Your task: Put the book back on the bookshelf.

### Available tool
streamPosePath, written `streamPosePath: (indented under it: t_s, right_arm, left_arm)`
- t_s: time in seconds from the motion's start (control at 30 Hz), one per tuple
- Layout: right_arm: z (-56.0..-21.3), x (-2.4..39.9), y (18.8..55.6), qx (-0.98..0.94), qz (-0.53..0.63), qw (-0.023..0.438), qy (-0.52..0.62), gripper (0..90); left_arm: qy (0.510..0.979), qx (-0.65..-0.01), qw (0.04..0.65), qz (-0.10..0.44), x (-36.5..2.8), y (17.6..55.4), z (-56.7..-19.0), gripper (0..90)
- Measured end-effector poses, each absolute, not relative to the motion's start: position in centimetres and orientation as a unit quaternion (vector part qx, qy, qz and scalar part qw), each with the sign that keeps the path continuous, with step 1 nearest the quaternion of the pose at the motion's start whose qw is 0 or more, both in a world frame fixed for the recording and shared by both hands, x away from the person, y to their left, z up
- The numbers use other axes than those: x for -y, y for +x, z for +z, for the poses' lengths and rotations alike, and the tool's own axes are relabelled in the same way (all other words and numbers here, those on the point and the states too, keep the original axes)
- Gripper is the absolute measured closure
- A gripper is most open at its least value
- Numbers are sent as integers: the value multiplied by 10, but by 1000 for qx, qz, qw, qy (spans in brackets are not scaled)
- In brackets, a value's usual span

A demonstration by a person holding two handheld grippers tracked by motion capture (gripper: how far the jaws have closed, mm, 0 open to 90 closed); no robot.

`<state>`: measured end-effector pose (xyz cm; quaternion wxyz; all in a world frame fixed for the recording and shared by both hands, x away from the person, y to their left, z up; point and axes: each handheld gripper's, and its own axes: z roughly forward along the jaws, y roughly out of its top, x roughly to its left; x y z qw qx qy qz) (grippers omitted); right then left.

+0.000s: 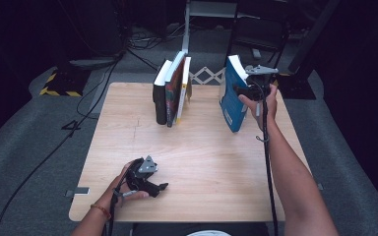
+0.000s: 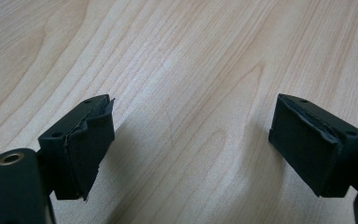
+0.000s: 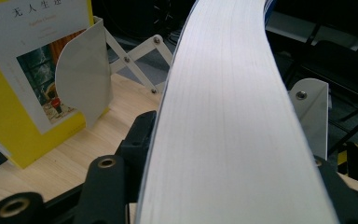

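The right gripper (image 1: 243, 89) stands at the far right of the table (image 1: 197, 167), its jaws set either side of the blue book's (image 1: 232, 101) white page block (image 3: 228, 121); whether the pads actually press it I cannot tell; the book stands upright, apparently being steadied between the white bookend plates (image 3: 85, 77); three books (image 1: 172, 91) already stand well to its left; the yellow one (image 3: 9, 93) reads "无人生还"; the left gripper (image 1: 150, 183) rests near left, released, nothing between its jaws
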<state>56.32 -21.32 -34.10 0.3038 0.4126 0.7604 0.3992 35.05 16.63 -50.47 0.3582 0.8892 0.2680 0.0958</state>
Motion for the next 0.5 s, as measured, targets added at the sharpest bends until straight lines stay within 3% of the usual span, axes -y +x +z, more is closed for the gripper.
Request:
streamPosePath:
  t_s: [0.5]
  right_arm:
    - [-341,212,562,-782,371,287,410,417]
  left_arm:
    - [889,-268,358,96,-166,351,-505,139]
